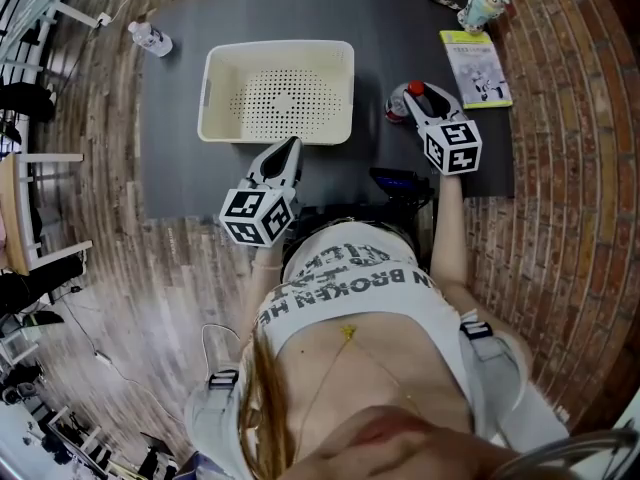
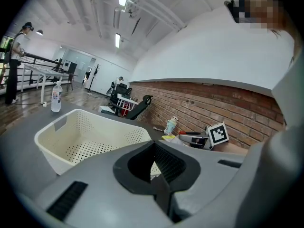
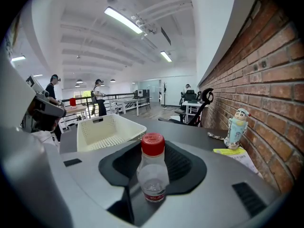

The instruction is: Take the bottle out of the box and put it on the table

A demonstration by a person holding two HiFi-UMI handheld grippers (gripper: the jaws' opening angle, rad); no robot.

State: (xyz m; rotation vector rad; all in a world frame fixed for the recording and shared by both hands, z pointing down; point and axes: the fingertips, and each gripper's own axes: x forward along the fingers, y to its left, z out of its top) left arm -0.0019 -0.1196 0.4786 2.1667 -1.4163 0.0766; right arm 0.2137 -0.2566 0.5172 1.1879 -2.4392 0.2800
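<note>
A small clear bottle (image 3: 153,172) with a red cap (image 1: 414,90) stands upright between the jaws of my right gripper (image 1: 418,100), which is shut on it. It is held over the dark table (image 1: 180,168), to the right of the cream perforated box (image 1: 278,90). I cannot tell whether the bottle's base touches the table. The box is empty in the head view. My left gripper (image 1: 293,148) sits at the box's near edge with its tips together and nothing in it. The left gripper view looks across the box (image 2: 85,137).
A second clear bottle (image 1: 150,38) stands at the table's far left corner. A small figurine (image 1: 483,8) and a yellow-green booklet (image 1: 477,66) lie at the far right by the brick wall. Chairs and tables stand on the wooden floor around.
</note>
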